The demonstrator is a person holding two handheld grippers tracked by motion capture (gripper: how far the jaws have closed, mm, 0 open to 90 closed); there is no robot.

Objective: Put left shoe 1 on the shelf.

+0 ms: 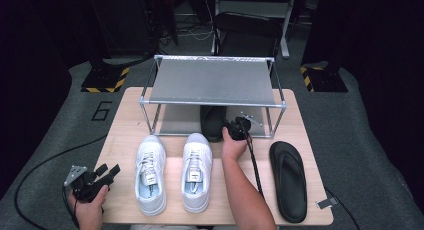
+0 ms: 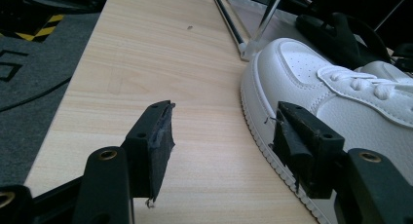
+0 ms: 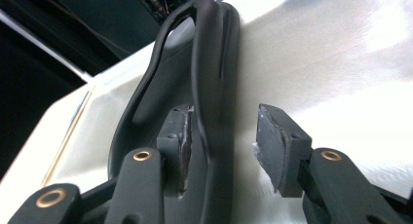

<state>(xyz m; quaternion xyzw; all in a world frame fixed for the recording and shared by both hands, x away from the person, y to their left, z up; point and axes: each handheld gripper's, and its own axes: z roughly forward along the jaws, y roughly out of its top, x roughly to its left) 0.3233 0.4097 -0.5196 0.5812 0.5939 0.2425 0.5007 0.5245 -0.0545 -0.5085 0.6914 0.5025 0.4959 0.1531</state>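
Wooden table (image 1: 125, 135) is carrying a rack (image 1: 212, 82); right gripper (image 3: 221, 146), jaws spread, is releasing a sandal (image 3: 204, 87) onto its lower shelf. Next probably: backing out, fetching the other sandal (image 1: 289, 180). Left gripper (image 2: 219, 136) is waiting open.

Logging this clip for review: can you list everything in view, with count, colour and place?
Flip-flop under rack: 1, black, on the rack's lower shelf, between the right gripper's jaws.
Flip-flop on table: 1, black, right side.
Sneakers: 2, white, side by side at the table's front.
Rack: 1, grey metal, two shelves, at the table's back.
Table: 1, light wood.
Chair: 1, dark, behind the table.
Left gripper: black, open, front left edge.
Right gripper: black, jaws apart around the flip-flop's edge.
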